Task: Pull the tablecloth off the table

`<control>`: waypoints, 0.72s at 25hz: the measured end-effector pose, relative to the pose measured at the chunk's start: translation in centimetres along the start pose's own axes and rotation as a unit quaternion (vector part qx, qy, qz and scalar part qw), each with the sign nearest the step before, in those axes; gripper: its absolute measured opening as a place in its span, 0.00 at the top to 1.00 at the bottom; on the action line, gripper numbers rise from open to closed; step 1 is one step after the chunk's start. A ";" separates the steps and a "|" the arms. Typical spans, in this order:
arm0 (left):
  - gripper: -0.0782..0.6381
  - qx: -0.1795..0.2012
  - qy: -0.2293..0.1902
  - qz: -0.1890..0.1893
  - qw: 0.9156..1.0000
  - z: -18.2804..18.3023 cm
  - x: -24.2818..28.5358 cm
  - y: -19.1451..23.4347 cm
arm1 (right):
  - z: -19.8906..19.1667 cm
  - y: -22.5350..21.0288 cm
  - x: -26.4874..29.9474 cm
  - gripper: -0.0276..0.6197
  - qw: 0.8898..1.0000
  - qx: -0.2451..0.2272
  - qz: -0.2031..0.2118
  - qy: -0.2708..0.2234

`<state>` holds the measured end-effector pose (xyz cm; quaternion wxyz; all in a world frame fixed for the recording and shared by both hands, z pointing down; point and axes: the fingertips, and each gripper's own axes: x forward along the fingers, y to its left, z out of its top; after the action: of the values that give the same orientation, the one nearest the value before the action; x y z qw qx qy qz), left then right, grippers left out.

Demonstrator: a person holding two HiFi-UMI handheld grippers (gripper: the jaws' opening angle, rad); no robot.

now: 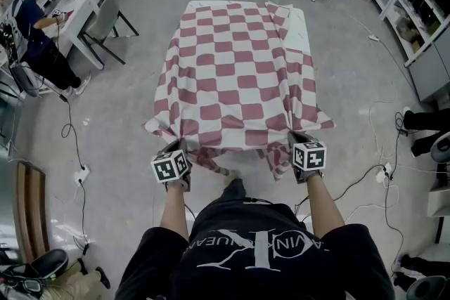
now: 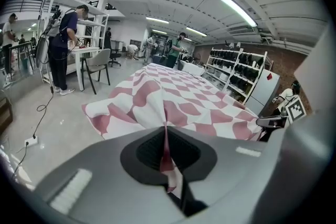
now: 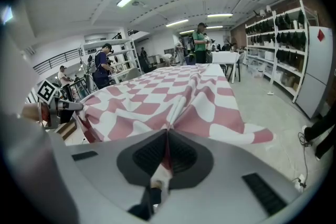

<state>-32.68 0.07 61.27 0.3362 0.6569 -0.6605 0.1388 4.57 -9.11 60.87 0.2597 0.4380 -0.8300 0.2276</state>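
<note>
Head view: tablecloth (image 1: 232,70) in both grippers (image 1: 183,145) (image 1: 296,138)

Left gripper (image 1: 180,147) and right gripper (image 1: 297,139) level, well apart; left forearm (image 1: 174,211) and right forearm (image 1: 325,204) bare, stretched forward; both pairs of jaws pressed together, each pinching a fold of tablecloth (image 1: 232,74).

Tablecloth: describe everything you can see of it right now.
The tablecloth is soft fabric in red-and-white checks, spread over the table, whose far right edge looks bare. Its near edge hangs bunched toward the person. The left gripper and right gripper are each shut on a near corner, and folds fan out from both pinches.
</note>
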 end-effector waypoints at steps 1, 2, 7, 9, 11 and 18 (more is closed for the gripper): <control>0.87 0.000 -0.002 0.002 1.000 0.3 -0.1 -0.1 | 0.1 0.1 -0.1 0.93 1.000 0.001 0.004 -0.002; 0.87 -0.001 -0.005 0.004 1.000 0.5 -0.2 -0.1 | 0.2 0.1 -0.3 0.93 1.000 0.003 0.008 -0.004; 0.87 0.004 -0.017 0.018 1.000 2.1 -0.7 -0.3 | 1.5 0.2 -1.2 0.93 0.999 0.006 0.022 -0.026; 0.87 0.009 -0.025 0.019 0.999 2.9 -1.0 -0.6 | 2.1 0.2 -1.4 0.93 0.999 -0.005 0.024 -0.029; 0.87 0.010 -0.031 0.022 0.999 3.4 -1.4 -0.9 | 2.4 0.3 -1.7 0.93 0.999 -0.012 0.028 -0.031; 0.87 0.017 -0.048 0.032 0.998 5.0 -2.8 -1.9 | 3.8 0.1 -2.9 0.93 0.997 -0.016 0.045 -0.061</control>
<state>-32.39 -1.05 55.31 0.2880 0.6474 -0.6937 0.1292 4.99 -9.64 56.13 0.2047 0.4091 -0.8668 0.1986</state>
